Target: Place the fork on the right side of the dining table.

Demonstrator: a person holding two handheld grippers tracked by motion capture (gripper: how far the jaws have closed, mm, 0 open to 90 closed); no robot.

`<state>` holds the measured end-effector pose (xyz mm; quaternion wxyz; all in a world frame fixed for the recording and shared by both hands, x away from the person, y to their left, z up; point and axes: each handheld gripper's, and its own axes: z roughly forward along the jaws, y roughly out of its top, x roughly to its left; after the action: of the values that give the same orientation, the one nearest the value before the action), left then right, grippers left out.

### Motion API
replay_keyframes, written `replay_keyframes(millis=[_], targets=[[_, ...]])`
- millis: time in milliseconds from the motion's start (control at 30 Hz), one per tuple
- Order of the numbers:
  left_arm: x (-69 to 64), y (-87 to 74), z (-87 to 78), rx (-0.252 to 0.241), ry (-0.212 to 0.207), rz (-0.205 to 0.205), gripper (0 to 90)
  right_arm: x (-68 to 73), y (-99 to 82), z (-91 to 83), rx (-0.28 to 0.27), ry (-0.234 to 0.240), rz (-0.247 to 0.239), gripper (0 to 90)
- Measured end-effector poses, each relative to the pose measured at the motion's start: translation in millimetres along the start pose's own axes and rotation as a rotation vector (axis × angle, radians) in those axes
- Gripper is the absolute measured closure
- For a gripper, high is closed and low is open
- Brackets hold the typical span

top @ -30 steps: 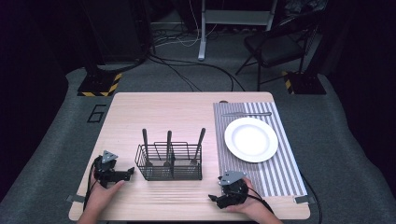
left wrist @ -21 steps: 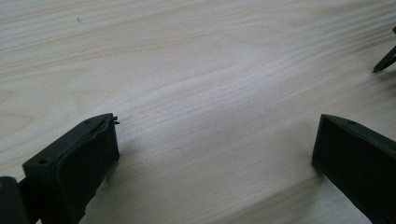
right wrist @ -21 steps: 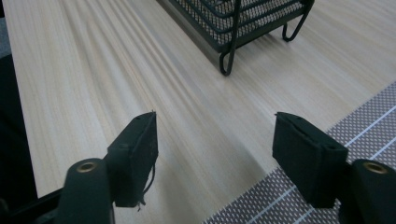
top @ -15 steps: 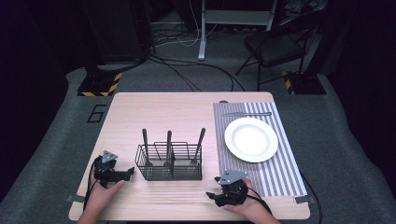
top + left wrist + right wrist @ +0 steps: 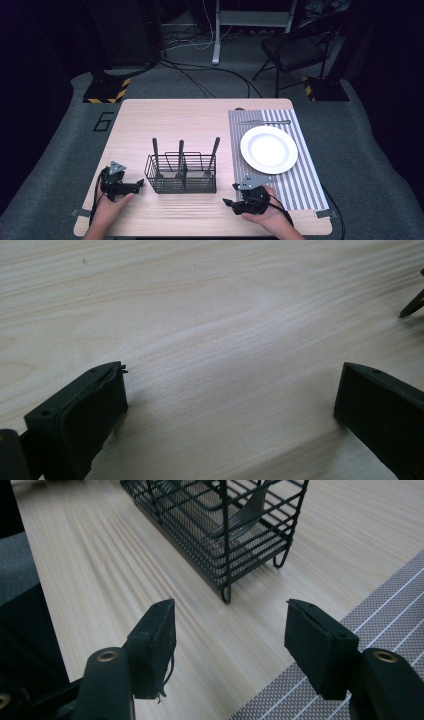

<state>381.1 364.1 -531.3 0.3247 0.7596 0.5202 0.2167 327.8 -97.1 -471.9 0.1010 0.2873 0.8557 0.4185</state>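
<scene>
A black wire caddy stands at the table's front middle, with three utensil handles rising from its compartments. My left gripper rests on the wood just left of the caddy, pointing at it, open with bare table between its jaws. My right gripper lies at the front, right of the caddy, by the edge of the striped placemat. It is open and empty, and the caddy's near corner sits a short way beyond its jaws. A white plate sits on the placemat.
A single utensil lies across the far end of the placemat. A dark caddy foot shows at the right edge of the left gripper view. Bare wood spreads behind the caddy. A chair and cables lie on the floor beyond the table.
The right hand has shifted its gripper slightly to the left, toward the caddy. The left gripper has stayed where it was.
</scene>
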Motion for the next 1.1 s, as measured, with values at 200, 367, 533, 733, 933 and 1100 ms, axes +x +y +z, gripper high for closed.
replay_keyframes(millis=[200, 367, 533, 733, 933, 1100], targets=[[0.0, 0.0, -0.1, 0.000, 0.002, 0.000, 0.1, -7.2, 11.2, -3.0, -0.025, -0.009, 0.035, 37.4], [0.1, 0.0, 0.0, 0.000, 0.002, 0.001, 0.2, -13.8, 21.4, -5.1, -0.034, -0.021, 0.056, 38.4], [0.0, 0.0, 0.0, 0.000, 0.000, 0.000, 0.2, -21.1, 33.3, -9.1, -0.049, -0.024, 0.095, 39.4], [0.0, 0.0, -0.1, 0.000, 0.002, 0.001, 0.2, -32.0, 46.3, -15.4, -0.082, -0.018, 0.149, 41.0], [0.0, 0.0, 0.0, 0.000, 0.000, 0.000, 0.2, -42.5, 62.0, -21.4, -0.102, -0.026, 0.165, 42.3], [0.1, 0.0, -0.1, 0.000, 0.001, 0.001, 0.2, -47.8, 74.7, -23.5, -0.111, -0.035, 0.151, 44.0]])
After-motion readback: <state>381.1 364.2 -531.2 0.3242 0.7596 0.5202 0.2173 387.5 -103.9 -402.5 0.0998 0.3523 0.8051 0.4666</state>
